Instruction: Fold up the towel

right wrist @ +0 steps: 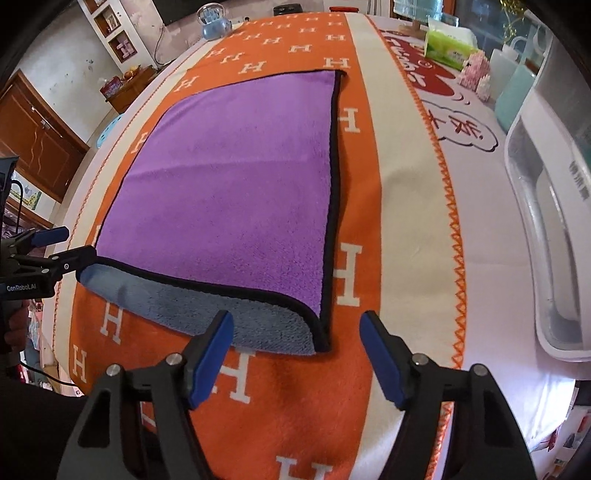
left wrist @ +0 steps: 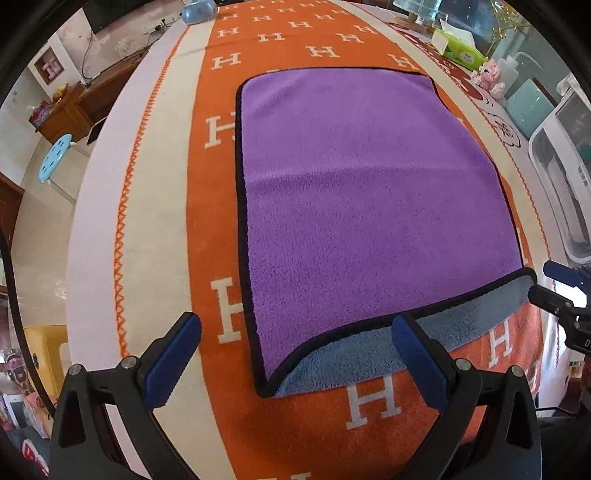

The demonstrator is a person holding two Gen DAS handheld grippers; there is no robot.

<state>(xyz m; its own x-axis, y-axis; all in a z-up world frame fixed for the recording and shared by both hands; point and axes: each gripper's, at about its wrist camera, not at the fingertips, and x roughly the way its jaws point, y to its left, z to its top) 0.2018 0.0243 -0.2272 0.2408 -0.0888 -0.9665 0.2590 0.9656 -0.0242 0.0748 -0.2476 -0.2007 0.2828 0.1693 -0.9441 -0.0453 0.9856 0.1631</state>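
A purple towel [left wrist: 369, 206] with black trim lies folded on the orange H-patterned cloth [left wrist: 384, 424]; its grey-blue underside [left wrist: 351, 362] sticks out along the near edge. It also shows in the right wrist view [right wrist: 229, 184], with the grey-blue strip [right wrist: 229, 317] in front. My left gripper [left wrist: 295, 354] is open and empty, just short of the towel's near left corner. My right gripper [right wrist: 295, 354] is open and empty, just short of the near right corner. The right gripper also shows at the left view's right edge [left wrist: 554, 288], and the left gripper at the right view's left edge [right wrist: 62, 247].
A white plastic bin [right wrist: 546, 236] stands at the right of the table. A green tissue pack [right wrist: 447, 44], a pink toy [right wrist: 476, 70] and a teal container [right wrist: 513, 92] sit at the back right. A blue jar [right wrist: 214, 26] stands at the far end.
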